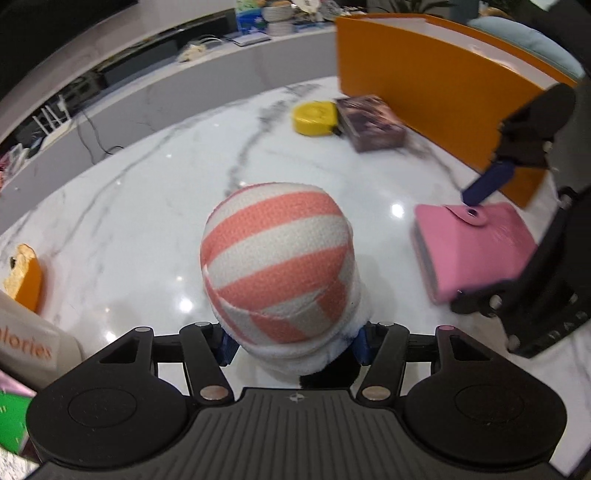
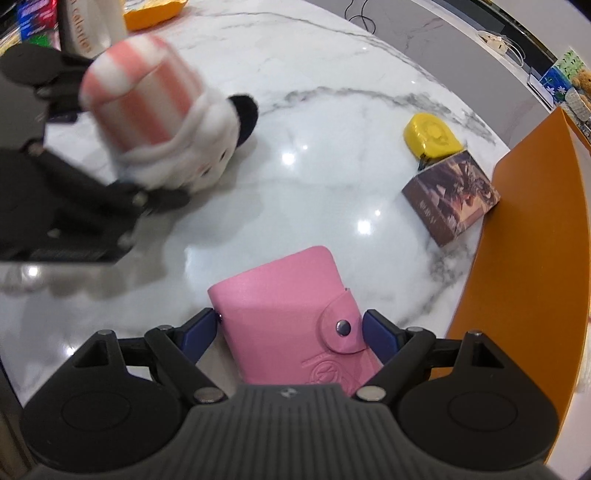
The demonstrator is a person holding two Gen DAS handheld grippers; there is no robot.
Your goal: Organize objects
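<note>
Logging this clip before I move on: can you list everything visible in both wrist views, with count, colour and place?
plush toy: 1, white with pink-and-white striped hat, held in the left hand-held gripper above the table
card wallet: 1, pink with snap flap, between the right hand-held gripper's fingers
tape measure: 1, yellow, on the table touching the small box
small box: 1, brown printed, on the table against the orange bin
orange bin: 1, orange, at the table's right edge
marble table: 1, white with grey veins
white bottle: 1, white with orange lettering, far left
left hand-held gripper: 1, black with blue fingers
right hand-held gripper: 1, black with blue fingers
</note>
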